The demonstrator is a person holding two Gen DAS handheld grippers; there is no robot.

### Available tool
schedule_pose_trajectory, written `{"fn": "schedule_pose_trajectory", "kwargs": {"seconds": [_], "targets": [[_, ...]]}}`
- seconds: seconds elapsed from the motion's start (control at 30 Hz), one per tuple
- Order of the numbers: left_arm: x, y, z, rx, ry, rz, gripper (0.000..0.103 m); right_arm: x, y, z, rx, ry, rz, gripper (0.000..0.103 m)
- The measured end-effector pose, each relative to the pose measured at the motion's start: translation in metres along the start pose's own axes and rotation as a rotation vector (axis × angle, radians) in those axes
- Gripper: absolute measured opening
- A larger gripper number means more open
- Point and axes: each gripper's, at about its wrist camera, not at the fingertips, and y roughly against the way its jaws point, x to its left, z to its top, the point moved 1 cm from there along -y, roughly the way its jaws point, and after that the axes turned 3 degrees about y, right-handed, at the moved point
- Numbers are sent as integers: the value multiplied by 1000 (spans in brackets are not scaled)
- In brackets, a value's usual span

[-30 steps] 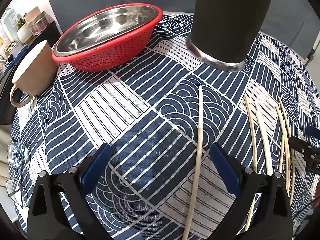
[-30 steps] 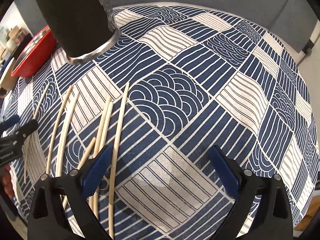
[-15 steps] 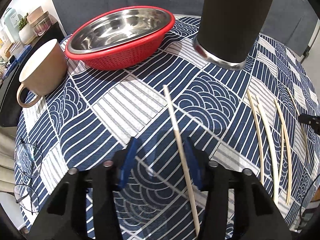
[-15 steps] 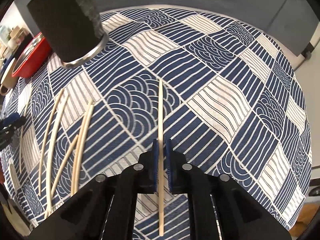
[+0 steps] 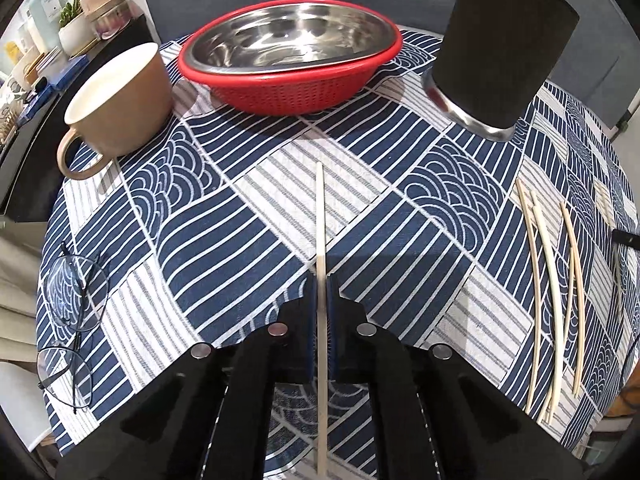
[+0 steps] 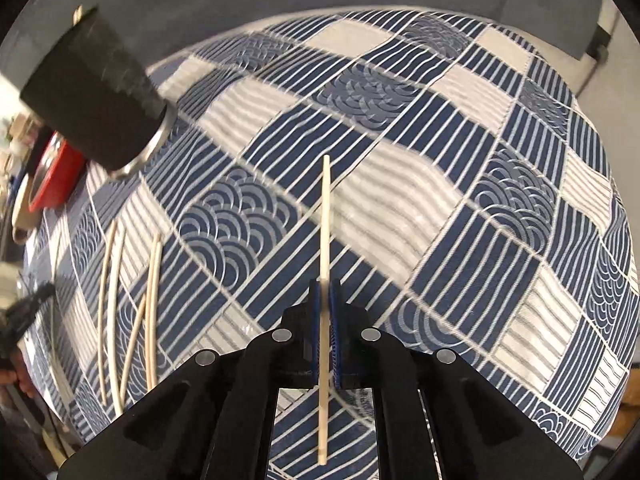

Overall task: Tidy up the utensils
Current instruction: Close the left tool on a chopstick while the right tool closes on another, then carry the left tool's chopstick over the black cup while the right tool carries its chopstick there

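My left fingers (image 5: 321,292) pinch one pale wooden chopstick (image 5: 320,216); my right fingers (image 6: 326,296) clamp another pale chopstick (image 6: 326,220), both lifted off the worktop. Best tip each upright over the tall black cylindrical holder (image 5: 504,44). Five loose chopsticks (image 5: 552,280) lie on the blue-and-white patterned tablecloth (image 5: 240,216).

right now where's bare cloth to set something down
Free: the cloth between the mug, the red colander and the glasses, and the wide stretch right of the loose chopsticks. Crowded: around those chopsticks, below the black holder.
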Motion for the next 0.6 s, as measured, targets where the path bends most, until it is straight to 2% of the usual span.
{"fn": "schedule_pose_trajectory", "kwargs": {"seconds": [0.07,0.17,0.3,0.6], "targets": [[3,6,-1,-25,-2,24,5,-3,8,5,-24,-13,6,4],[9,16,1,-45,28,9,5,-5,21,14,-60,-16,20,4],[9,35,10,-97,16,1,5,1,45,30,-133,2,35,4],[-22,77,51,-227,-42,-28,5,40,104,77,-305,82,83,5]]}}
